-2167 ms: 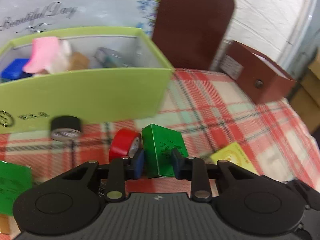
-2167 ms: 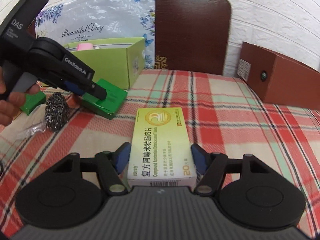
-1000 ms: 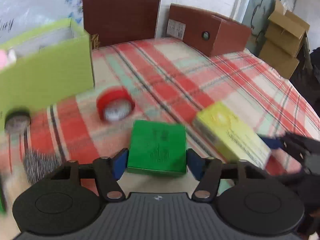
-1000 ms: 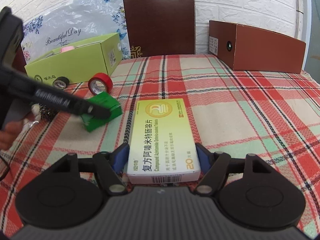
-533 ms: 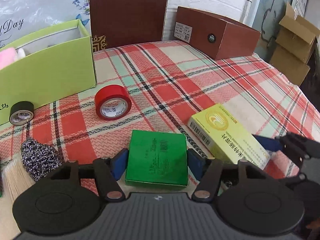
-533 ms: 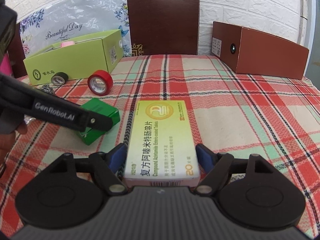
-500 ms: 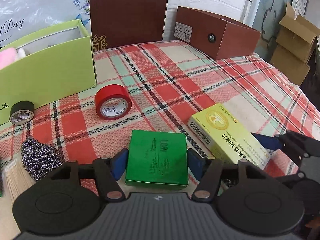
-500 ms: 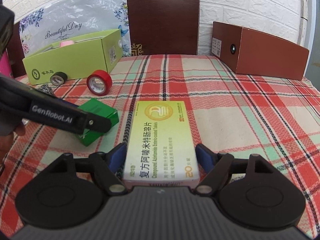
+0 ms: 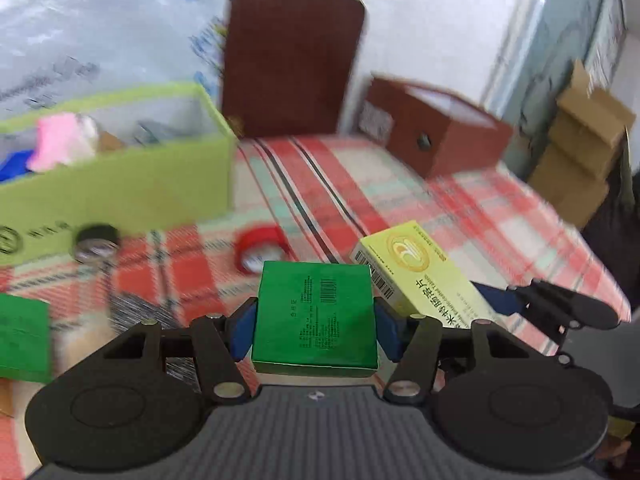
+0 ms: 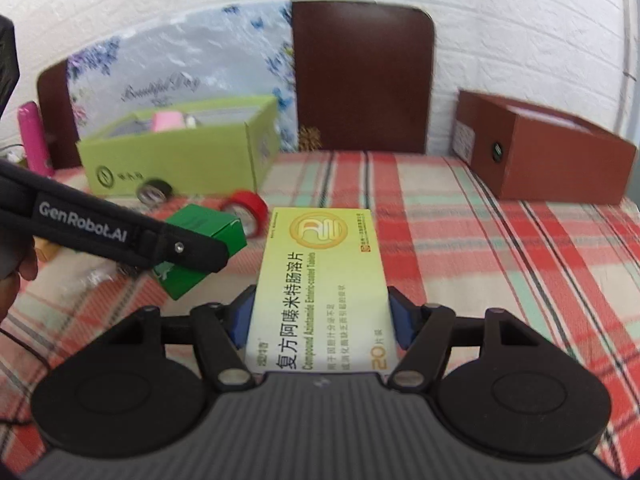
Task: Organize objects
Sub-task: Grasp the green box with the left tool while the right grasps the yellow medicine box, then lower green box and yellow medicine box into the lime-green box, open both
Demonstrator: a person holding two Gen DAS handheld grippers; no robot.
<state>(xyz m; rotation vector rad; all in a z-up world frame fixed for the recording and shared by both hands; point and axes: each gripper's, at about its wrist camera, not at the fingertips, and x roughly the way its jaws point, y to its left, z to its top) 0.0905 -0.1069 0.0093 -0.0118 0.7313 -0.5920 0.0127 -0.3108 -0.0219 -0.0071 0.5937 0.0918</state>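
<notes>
My left gripper (image 9: pixel 315 326) is shut on a flat green box (image 9: pixel 316 312) and holds it above the plaid tablecloth. It shows from the side in the right wrist view (image 10: pixel 204 232). My right gripper (image 10: pixel 320 320) is shut on a yellow medicine box (image 10: pixel 320 280), lifted off the cloth; that box also shows in the left wrist view (image 9: pixel 424 276). An open lime-green carton (image 9: pixel 120 184) with a pink item inside stands at the back left (image 10: pixel 180 160).
A red tape roll (image 9: pixel 260 248) and a black tape roll (image 9: pixel 96 240) lie in front of the carton. Another green box (image 9: pixel 20 332) lies at left. A brown box (image 10: pixel 544 156) stands at back right, a dark chair back (image 10: pixel 360 80) behind the table.
Both grippers have lifted their boxes off the cloth. The left gripper has turned left toward the green carton, and the view is blurred by motion.
</notes>
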